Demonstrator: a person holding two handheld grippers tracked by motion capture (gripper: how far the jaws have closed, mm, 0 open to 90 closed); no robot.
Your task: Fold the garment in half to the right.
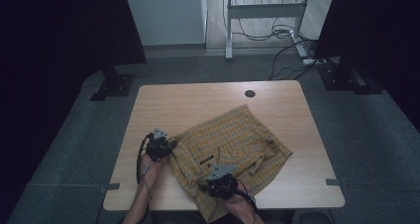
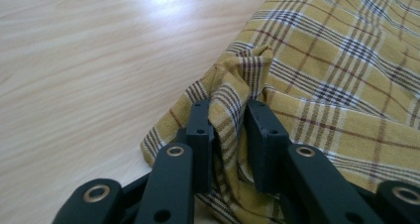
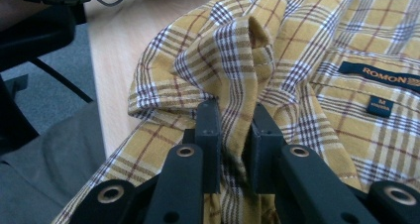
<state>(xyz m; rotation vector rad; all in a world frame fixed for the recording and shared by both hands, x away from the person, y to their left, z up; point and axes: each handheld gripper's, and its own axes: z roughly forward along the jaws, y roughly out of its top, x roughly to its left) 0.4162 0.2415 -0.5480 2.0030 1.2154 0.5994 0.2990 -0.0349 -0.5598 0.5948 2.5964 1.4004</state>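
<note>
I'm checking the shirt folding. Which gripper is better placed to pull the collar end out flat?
Right gripper: it pinches the shirt beside the collar label; the left gripper holds an outer edge.

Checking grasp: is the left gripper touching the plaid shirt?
Touching. Left gripper view shows the left gripper jaws pinching a fold of the shirt.

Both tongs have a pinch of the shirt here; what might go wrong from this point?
1. The left tongs hold just a thin fold at the shirt edge; a pull may slip it free.
2. The right tongs grip a bunched fold near the collar label, perhaps several layers, so the shirt may not spread flat.
3. The shirt's near part hangs over the table edge; if released, it may slide off.
</note>
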